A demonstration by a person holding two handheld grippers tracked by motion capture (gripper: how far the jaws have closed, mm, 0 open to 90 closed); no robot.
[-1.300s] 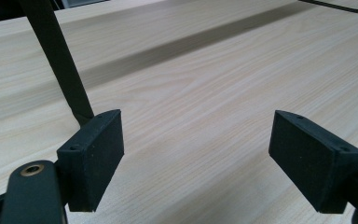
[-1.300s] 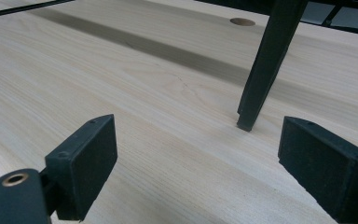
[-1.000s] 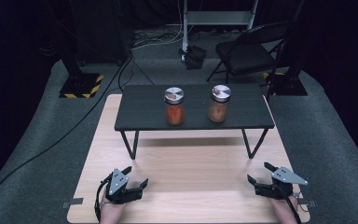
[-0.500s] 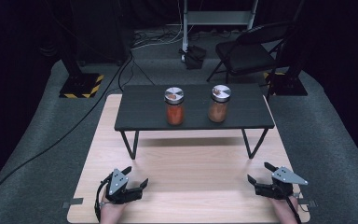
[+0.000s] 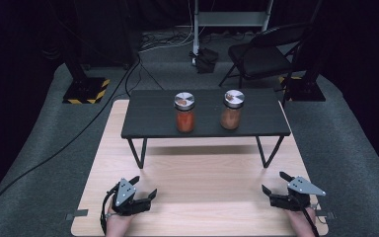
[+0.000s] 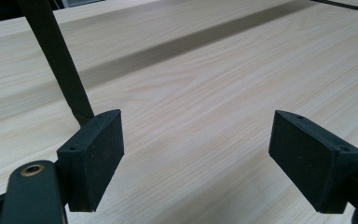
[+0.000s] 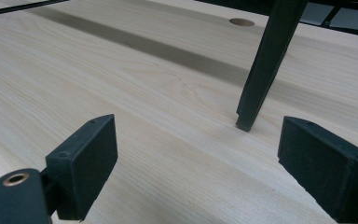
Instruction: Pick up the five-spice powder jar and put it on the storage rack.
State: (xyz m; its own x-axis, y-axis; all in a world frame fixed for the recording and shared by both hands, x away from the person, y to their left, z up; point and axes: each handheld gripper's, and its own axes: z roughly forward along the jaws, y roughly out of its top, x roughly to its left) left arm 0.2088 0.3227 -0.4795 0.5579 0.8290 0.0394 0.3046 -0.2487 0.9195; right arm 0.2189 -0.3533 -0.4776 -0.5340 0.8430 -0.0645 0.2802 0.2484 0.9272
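Observation:
Two glass jars with silver lids stand on a low black table (image 5: 148, 126): one with orange-red contents (image 5: 184, 112) left of centre, one with brownish contents (image 5: 232, 109) to its right. My left gripper (image 5: 143, 188) rests open on the wooden board near its front left. My right gripper (image 5: 275, 181) rests open near the front right. In the left gripper view, the left gripper (image 6: 196, 140) has wide-spread pads with bare wood between them. The right gripper (image 7: 200, 158) also stands wide apart with nothing held. Both are far in front of the jars.
The black table stands on thin legs (image 6: 58, 56) (image 7: 265, 60) over a light wooden board (image 5: 202, 173). Grey carpet surrounds the board. A black folding chair (image 5: 264, 54), cables (image 5: 54, 148) and stand bases lie behind.

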